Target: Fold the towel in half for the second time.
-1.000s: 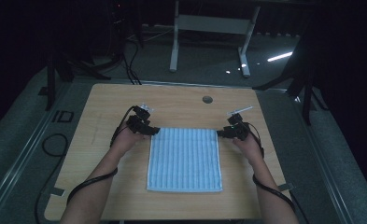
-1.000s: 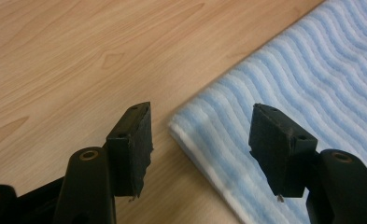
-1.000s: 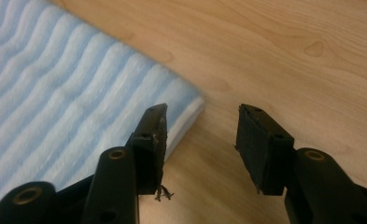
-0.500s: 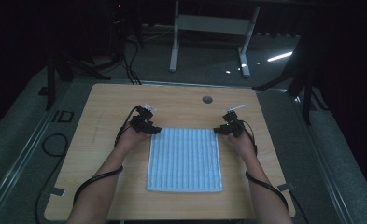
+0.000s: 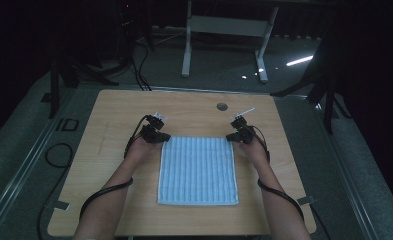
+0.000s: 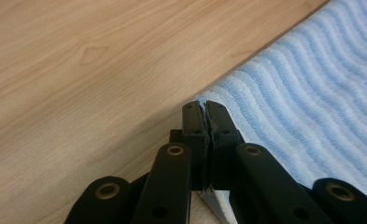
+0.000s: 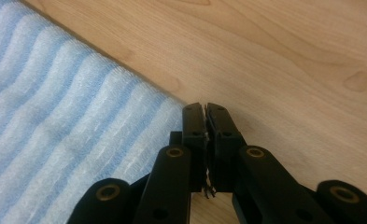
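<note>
Hand-held grippers (image 5: 160, 137) pinching flat, ribbed blue towel (image 5: 198, 170) corners.

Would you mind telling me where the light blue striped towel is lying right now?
In the high view, the light blue striped towel lies flat at the middle of the wooden table, its far corners pinched by the left tongs and right tongs.

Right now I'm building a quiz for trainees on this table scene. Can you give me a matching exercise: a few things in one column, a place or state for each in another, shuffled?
Things:
1. left gripper
2. right gripper
3. blue towel
4. round grommet

Places or states:
A. spread flat mid-table
B. set in the tabletop near the far edge
C. shut at the towel's far left corner
D. shut at the towel's far right corner

Pairs: 1-C, 2-D, 3-A, 4-B
</note>
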A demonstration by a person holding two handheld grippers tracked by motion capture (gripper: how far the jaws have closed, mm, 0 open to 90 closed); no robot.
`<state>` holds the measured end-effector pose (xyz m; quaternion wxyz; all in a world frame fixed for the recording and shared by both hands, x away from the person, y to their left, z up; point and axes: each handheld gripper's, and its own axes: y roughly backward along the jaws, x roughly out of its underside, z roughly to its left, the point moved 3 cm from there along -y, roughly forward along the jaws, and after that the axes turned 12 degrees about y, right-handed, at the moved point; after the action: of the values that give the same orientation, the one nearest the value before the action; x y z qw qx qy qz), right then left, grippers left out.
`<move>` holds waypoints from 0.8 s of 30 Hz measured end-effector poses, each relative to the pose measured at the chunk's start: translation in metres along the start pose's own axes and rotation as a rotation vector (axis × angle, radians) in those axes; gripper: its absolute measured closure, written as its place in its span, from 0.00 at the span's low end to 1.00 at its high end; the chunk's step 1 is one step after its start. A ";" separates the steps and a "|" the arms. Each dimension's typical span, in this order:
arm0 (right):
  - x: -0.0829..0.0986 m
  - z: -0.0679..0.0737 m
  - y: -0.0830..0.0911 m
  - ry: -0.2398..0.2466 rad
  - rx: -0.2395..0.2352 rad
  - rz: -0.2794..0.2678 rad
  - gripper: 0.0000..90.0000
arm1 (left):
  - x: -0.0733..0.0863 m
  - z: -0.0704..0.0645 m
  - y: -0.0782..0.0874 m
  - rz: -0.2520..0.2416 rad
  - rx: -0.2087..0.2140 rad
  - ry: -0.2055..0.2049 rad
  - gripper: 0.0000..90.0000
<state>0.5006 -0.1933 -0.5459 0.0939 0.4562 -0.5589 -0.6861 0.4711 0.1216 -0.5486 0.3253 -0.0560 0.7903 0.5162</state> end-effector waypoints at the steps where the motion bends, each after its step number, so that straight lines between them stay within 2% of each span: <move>1: -0.001 0.000 0.002 0.004 0.003 -0.001 0.97 | -0.002 -0.001 0.003 -0.002 0.009 0.005 0.97; 6: -0.009 -0.005 0.019 0.015 0.031 -0.036 0.97 | -0.012 -0.006 0.019 -0.035 0.015 -0.014 0.97; 7: -0.010 -0.006 0.022 0.017 0.028 -0.044 0.97 | -0.014 -0.006 0.022 -0.039 0.032 -0.010 0.97; 9: -0.013 -0.008 0.030 0.019 0.036 -0.067 0.97 | -0.017 -0.007 0.029 -0.060 0.038 -0.007 0.97; 13: -0.018 -0.007 0.045 0.033 0.038 -0.108 0.97 | -0.020 -0.010 0.043 -0.087 0.057 -0.028 0.97; 16: -0.019 -0.004 0.055 0.042 0.037 -0.131 0.97 | -0.020 -0.013 0.055 -0.106 0.074 -0.044 0.97; 20: -0.016 0.006 0.073 0.093 0.052 -0.166 0.97 | -0.015 -0.021 0.069 -0.113 0.103 -0.088 0.97; 24: -0.009 0.017 0.091 0.123 0.038 -0.207 0.97 | -0.005 -0.027 0.082 -0.108 0.113 -0.119 0.97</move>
<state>0.4589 -0.2088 -0.4647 0.0479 0.5542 -0.5148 -0.6523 0.4279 0.1348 -0.4748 0.4017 -0.0495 0.7933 0.4548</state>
